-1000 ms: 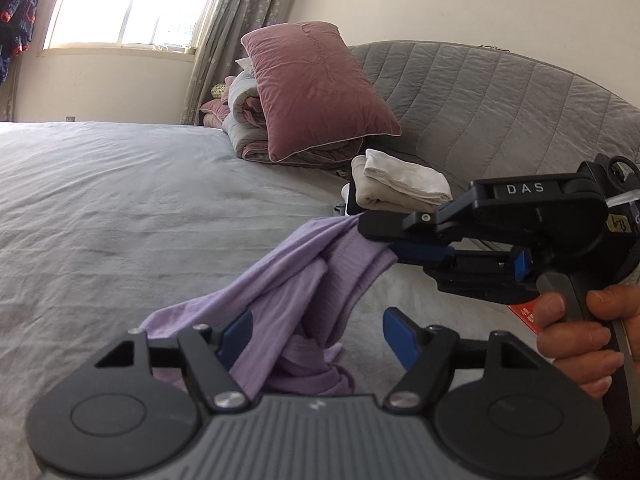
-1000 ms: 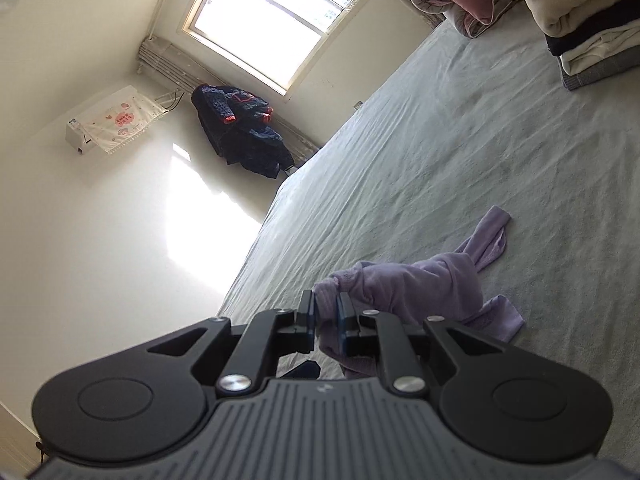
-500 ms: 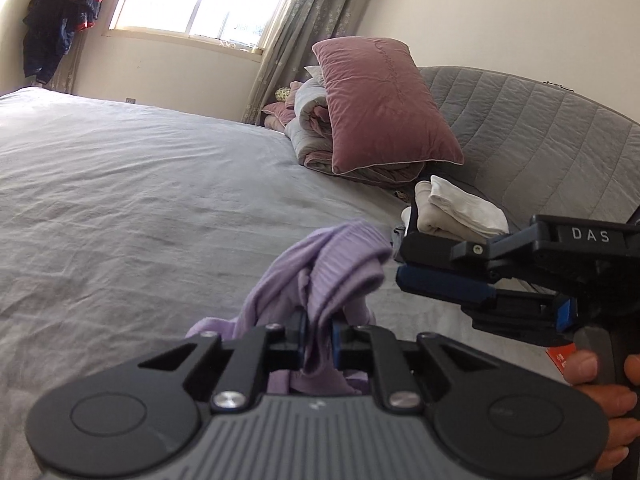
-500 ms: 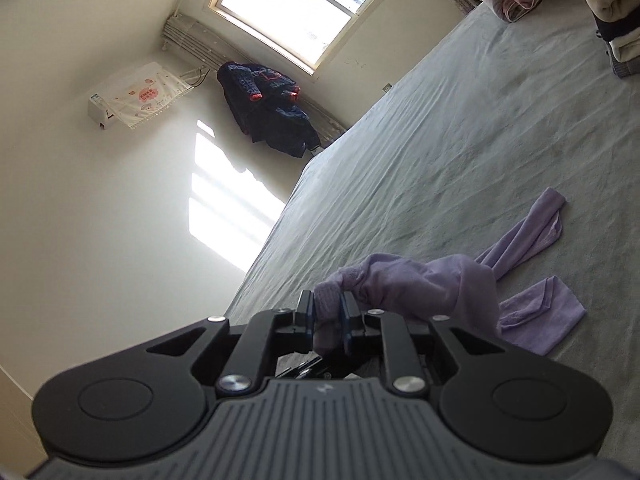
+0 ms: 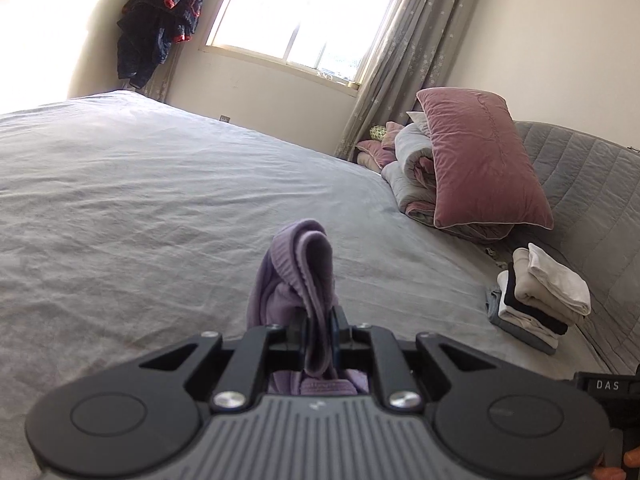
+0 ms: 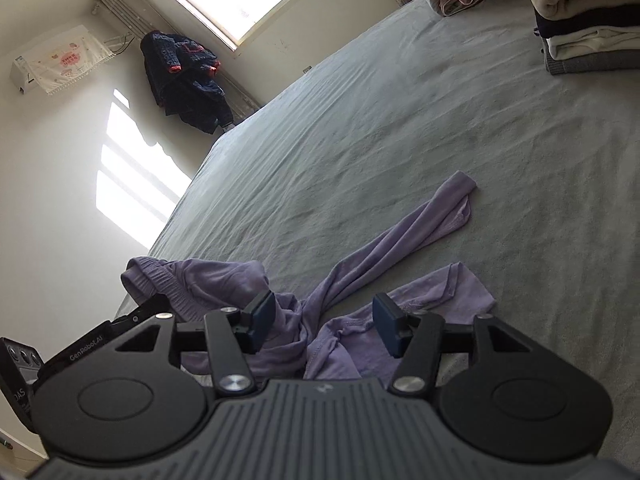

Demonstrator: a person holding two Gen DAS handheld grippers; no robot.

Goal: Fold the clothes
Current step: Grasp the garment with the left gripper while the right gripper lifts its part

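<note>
A lilac pair of trousers [image 6: 400,248] lies crumpled on the grey bed sheet [image 6: 400,120], its legs stretched toward the far right. My left gripper [image 5: 320,332] is shut on a fold of the lilac trousers [image 5: 304,264], near the waistband, and holds it up off the bed. It shows at the lower left of the right wrist view, holding the waistband [image 6: 160,280]. My right gripper [image 6: 324,320] is open just above the trousers' middle, holding nothing.
A stack of folded clothes [image 5: 540,292] sits at the right by the grey quilted headboard [image 5: 592,184]. A pink pillow [image 5: 480,160] leans on rolled bedding. A dark jacket [image 5: 160,20] hangs beside the window.
My left gripper closed on the lilac trousers and lifted a fold. My right gripper let go of the trousers and opened; the legs now lie spread out on the sheet.
</note>
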